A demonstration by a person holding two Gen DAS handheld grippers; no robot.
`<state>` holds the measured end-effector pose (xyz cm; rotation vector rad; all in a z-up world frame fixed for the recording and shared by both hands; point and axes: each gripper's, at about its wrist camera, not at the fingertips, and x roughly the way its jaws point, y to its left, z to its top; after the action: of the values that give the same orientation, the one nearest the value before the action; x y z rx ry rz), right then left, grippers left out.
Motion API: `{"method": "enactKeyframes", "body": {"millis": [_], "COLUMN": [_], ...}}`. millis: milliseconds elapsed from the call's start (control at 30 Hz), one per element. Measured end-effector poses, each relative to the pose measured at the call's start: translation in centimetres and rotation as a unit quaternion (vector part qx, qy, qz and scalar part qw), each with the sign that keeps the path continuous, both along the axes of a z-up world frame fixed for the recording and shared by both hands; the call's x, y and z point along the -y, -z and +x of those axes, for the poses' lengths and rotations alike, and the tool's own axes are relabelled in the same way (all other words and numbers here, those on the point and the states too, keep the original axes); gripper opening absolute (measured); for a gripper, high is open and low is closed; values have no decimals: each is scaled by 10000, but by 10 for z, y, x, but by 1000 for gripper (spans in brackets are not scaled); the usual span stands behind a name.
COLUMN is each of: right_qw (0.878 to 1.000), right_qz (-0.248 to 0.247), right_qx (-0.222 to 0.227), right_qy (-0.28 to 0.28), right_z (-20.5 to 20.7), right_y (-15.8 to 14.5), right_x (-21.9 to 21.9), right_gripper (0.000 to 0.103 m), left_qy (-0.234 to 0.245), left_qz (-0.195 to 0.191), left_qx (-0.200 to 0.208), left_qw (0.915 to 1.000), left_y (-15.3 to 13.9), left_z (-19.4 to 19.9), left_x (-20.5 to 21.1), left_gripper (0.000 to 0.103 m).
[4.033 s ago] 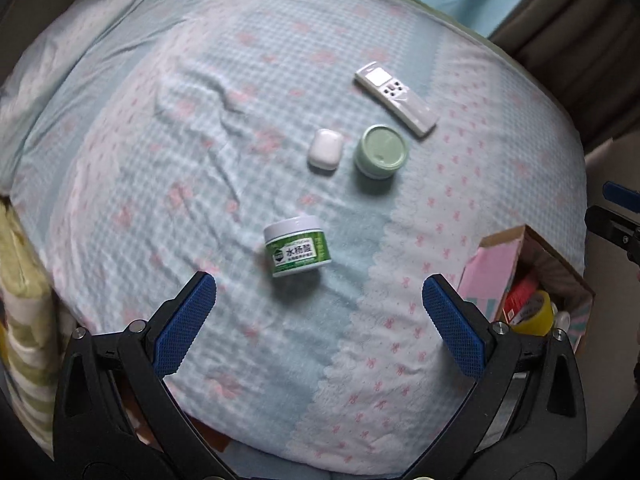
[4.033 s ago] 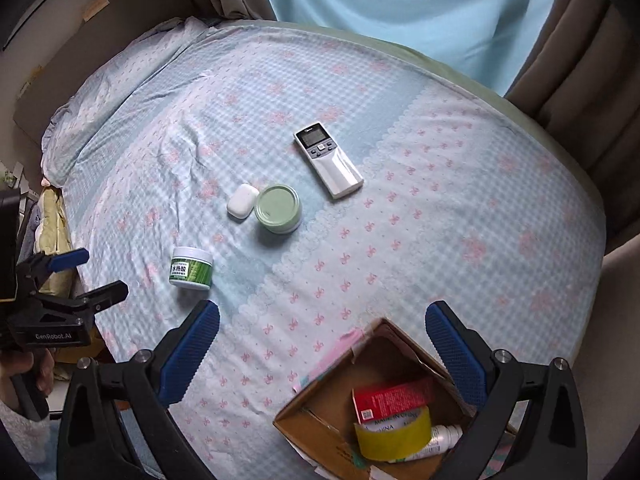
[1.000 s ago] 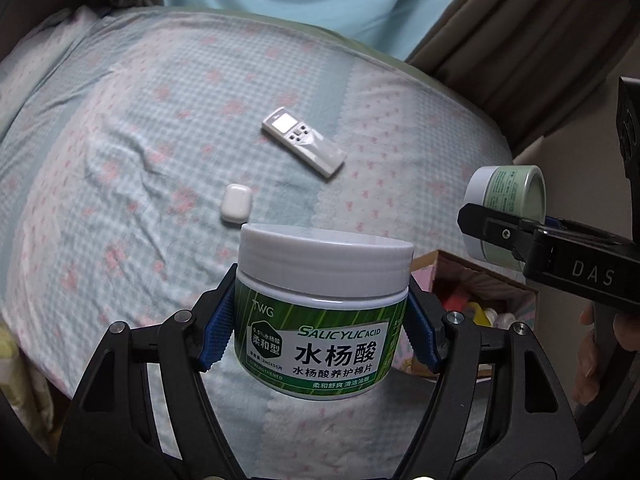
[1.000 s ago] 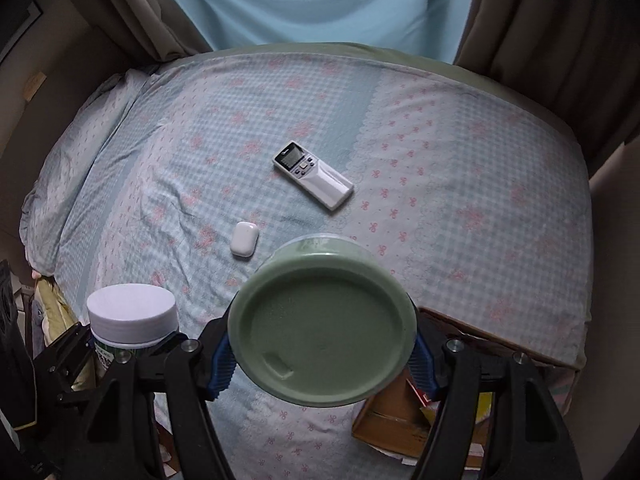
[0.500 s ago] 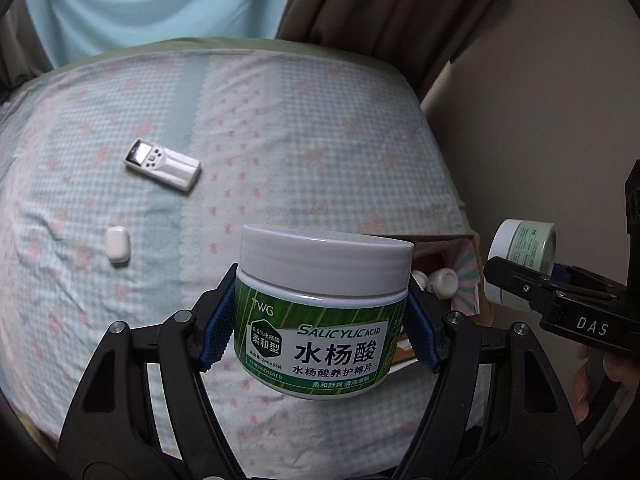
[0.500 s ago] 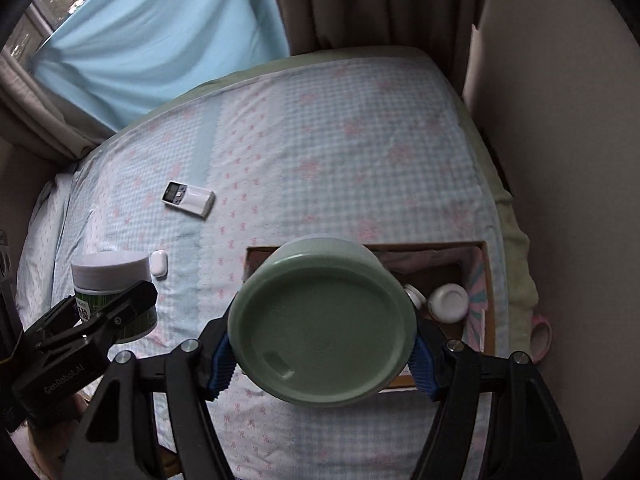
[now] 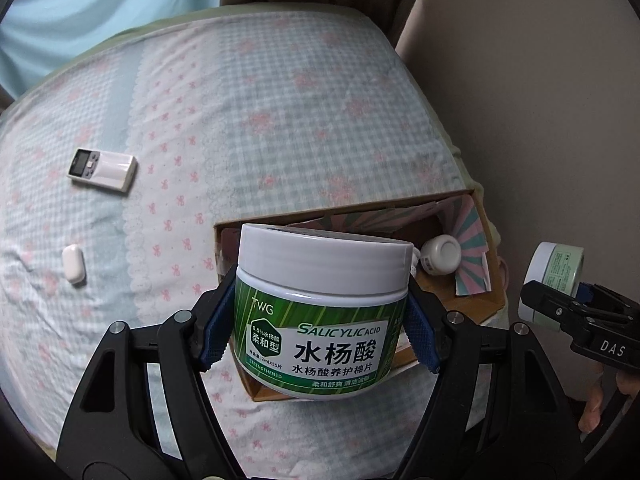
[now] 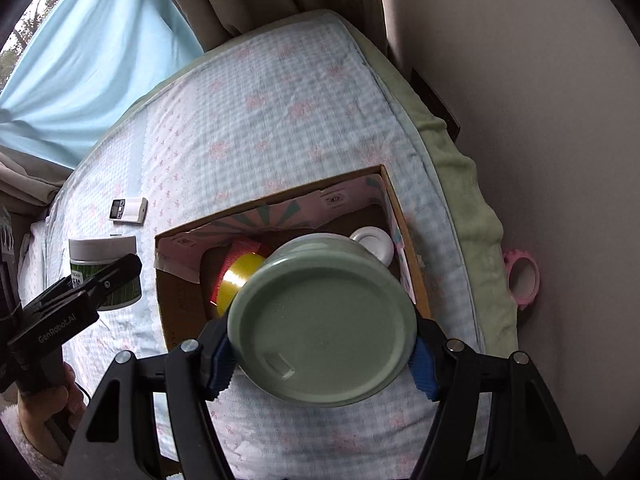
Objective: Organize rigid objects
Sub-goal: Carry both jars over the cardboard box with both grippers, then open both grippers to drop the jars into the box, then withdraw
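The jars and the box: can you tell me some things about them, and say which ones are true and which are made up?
1. The left gripper holds a green jar with a white lid. True.
2. The right gripper is empty. False: it is shut on a pale green jar.
3. The remote control is inside the cardboard box. False: it lies on the bed.
4. A yellow tape roll is in the box. True.
5. The small white case lies on the bed. True.
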<state>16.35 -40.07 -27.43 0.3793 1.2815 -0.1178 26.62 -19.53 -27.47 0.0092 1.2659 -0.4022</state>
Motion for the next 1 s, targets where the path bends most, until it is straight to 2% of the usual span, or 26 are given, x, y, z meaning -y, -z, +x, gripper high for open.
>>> {"method": "enactKeyframes", "body": {"millis": [333,533,733,800,833,867,1000], "right_qw": [9991,9980,9964,9969,9977,9986,9975], "right_qz": [308,437,586,575,528,488,598], "right_qx": [-275,-396,-493,-387,-312,-100,339], "right_qy": [-62,-231,-360,-364,-292,-180,184], "right_z": [11,19,24,24,24,23,14], "right_y": [65,92,109,107,103,97,83], "right_x": [14,7,2,1,3,5,14], "right_gripper": [66,66,67,80,100,103,103], "left_qy": [412,865,903,930,933,940,830], "left_qz": [628,999,1161,1120,1099,1108,1125], "left_qx": [-356,-290,-466,-293,-188,-117,-120], "left_qw": [9965,9908,9880,9889,9894,9893,9901], "left_y": [66,81,94,85,79,74,66], "left_z": [22,22,21,18,17,15,9], "left_x": [29,40,40,40,40,39,30], "left_gripper": [70,70,72,98,103,103,103]}}
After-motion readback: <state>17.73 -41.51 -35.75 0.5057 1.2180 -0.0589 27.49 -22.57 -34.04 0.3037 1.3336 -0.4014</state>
